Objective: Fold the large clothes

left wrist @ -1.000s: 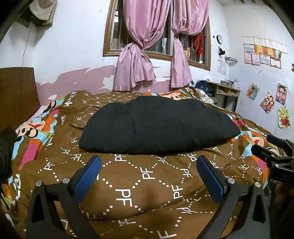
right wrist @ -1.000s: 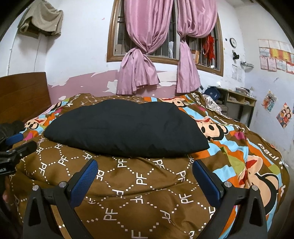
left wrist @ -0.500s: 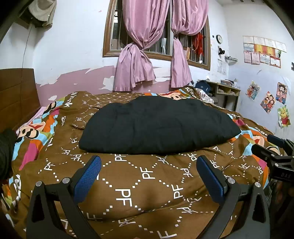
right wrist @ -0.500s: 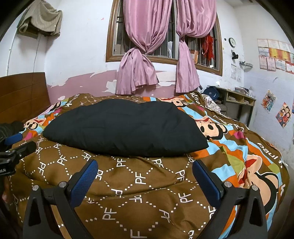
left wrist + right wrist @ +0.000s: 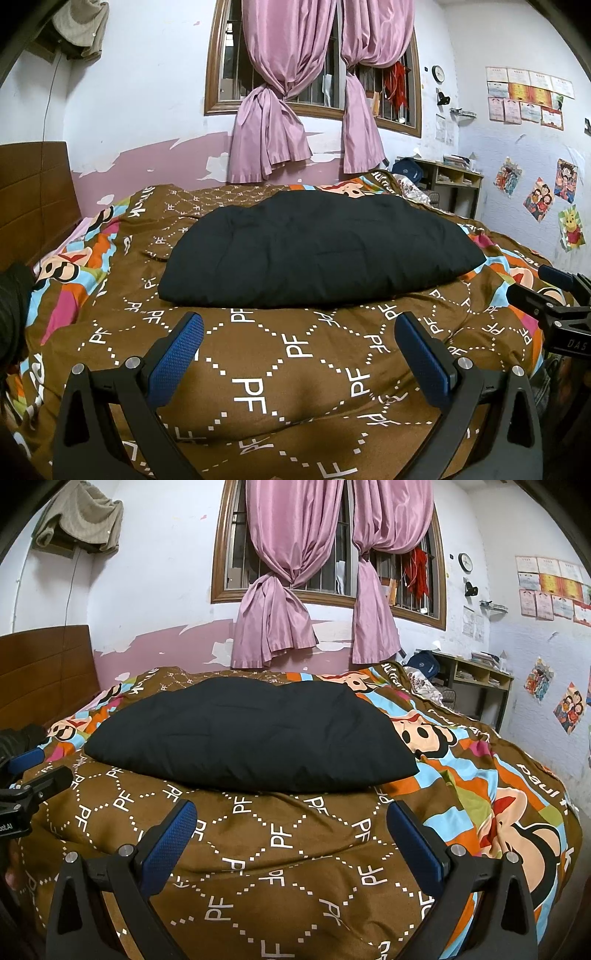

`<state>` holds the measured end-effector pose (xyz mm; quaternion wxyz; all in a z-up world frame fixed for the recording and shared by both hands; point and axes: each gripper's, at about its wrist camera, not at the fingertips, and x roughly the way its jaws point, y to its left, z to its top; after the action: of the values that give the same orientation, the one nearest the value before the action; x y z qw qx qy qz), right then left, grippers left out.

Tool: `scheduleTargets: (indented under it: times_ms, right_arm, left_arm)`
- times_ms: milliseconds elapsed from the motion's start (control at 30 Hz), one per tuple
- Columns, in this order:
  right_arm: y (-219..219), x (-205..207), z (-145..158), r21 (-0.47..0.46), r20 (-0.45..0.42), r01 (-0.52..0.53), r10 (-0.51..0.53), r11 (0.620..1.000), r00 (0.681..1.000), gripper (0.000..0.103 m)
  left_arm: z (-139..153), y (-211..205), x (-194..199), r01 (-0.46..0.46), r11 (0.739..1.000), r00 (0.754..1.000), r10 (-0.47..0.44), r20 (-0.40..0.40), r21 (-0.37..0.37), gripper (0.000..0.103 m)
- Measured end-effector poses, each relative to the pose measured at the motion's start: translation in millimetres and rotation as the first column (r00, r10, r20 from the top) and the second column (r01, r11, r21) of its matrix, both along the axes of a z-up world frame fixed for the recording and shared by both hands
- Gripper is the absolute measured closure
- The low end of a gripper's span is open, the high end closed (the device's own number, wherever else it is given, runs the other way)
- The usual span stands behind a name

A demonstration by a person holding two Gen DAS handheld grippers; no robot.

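Note:
A large black padded garment (image 5: 317,247) (image 5: 251,738) lies folded into a thick flat bundle in the middle of the bed. My left gripper (image 5: 299,325) hangs open over the brown quilt just short of the bundle's near edge, nothing between its blue pads. In the right wrist view my right gripper (image 5: 291,812) is likewise open and holds nothing, level with the bundle's near right part. Each gripper shows at the edge of the other's view: the right gripper (image 5: 546,291) at far right, the left gripper (image 5: 33,771) at far left.
The bed carries a brown "PF" quilt (image 5: 258,369) with cartoon patches. A wooden headboard (image 5: 33,192) stands at left, a window with pink curtains (image 5: 295,110) behind, a desk (image 5: 476,679) at the back right. A dark sleeve (image 5: 13,295) shows at left.
Both views have tilted and drifted very slightly; the garment and both open grippers stay as they were.

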<state>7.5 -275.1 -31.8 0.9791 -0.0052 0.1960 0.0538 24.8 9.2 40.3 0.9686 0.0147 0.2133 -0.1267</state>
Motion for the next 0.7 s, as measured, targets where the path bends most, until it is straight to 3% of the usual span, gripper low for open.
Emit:
scheduleTargets:
  times_ms: [700]
  right_arm:
    - [-0.7, 0.3, 0.7, -0.002, -0.001, -0.002, 0.002, 1.0, 1.0, 0.0]
  left_arm:
    - [-1.3, -0.7, -0.6, 0.002, 1.0, 1.0, -0.002, 0.002, 0.003, 0.002]
